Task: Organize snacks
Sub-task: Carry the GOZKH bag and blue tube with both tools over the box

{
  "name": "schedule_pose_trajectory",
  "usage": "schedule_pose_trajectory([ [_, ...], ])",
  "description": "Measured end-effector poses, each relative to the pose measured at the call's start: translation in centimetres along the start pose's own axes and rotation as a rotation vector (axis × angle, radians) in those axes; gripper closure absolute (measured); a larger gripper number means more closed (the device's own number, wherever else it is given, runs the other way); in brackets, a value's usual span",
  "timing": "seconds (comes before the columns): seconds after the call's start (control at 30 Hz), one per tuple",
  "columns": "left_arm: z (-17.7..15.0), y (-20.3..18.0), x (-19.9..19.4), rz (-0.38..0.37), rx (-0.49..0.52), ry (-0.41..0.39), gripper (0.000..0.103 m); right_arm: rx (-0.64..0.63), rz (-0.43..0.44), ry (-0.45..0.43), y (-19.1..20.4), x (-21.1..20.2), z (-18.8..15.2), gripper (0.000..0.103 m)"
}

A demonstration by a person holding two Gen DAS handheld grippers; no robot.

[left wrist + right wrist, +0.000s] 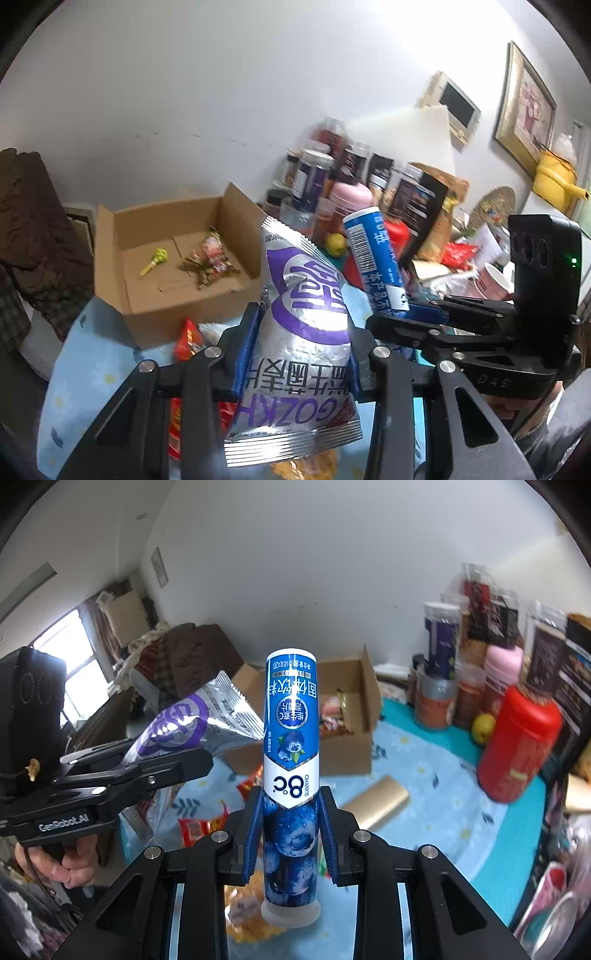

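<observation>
My left gripper (301, 314) is shut on a silver and purple snack pouch (303, 325), held upside down above the table. It also shows in the right wrist view (184, 723). My right gripper (291, 794) is shut on a blue blueberry tablet tube (291, 738), held upright and upside down; in the left wrist view the tube (373, 254) is to the right of the pouch. An open cardboard box (122, 236) stands beyond both, holding a green lollipop (155, 260) and several wrapped snacks (210, 258).
A blue patterned cloth (424, 775) covers the table. Red snack packets (199, 827), a gold flat pack (376, 801) and a yellow snack bag (247, 915) lie on it. A red canister (521, 746), a lemon (482, 727), jars and bottles (443, 686) crowd the right side.
</observation>
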State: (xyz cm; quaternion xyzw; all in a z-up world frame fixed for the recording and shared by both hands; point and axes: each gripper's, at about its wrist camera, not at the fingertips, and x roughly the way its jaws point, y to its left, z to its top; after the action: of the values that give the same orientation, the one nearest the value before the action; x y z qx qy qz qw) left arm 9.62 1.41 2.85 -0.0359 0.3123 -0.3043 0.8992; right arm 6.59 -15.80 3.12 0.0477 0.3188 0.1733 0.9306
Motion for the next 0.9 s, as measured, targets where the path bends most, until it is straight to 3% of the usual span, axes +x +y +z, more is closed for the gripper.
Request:
schedule_pose_trajectory([
  [0.43, 4.3, 3.8, 0.6, 0.083, -0.021, -0.08, 0.063, -0.066, 0.028, -0.057, 1.5, 2.9, 5.6, 0.074],
  [0.9, 11.0, 7.2, 2.9, 0.146, -0.022, -0.184, 0.063, -0.087, 0.028, -0.099, 0.5, 7.3, 11.6, 0.074],
])
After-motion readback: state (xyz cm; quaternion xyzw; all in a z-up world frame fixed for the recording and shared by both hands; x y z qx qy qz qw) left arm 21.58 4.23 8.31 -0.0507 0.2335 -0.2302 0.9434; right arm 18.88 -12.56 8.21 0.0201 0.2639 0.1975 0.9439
